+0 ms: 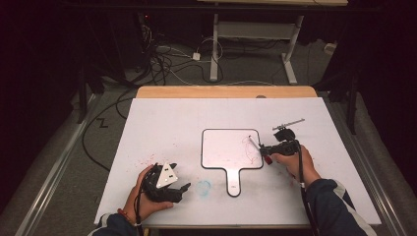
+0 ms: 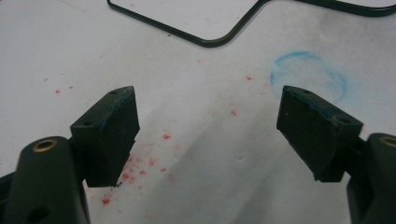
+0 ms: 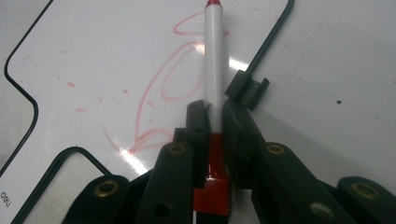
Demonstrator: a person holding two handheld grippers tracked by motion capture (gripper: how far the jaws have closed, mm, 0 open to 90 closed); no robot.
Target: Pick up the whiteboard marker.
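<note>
Over whiteboard (image 1: 223, 147): right gripper (image 3: 215, 109) clamped on red marker (image 3: 213, 70), drawing under way, tip to press next; left gripper (image 2: 208, 126) gaping, empty.

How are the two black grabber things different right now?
The right gripper is shut on a red marker, its tip over the small whiteboard; the left gripper is open with nothing between its jaws. The right one is over the board's edge; the left one is over the stained table. Both are black and hand-held.
</note>
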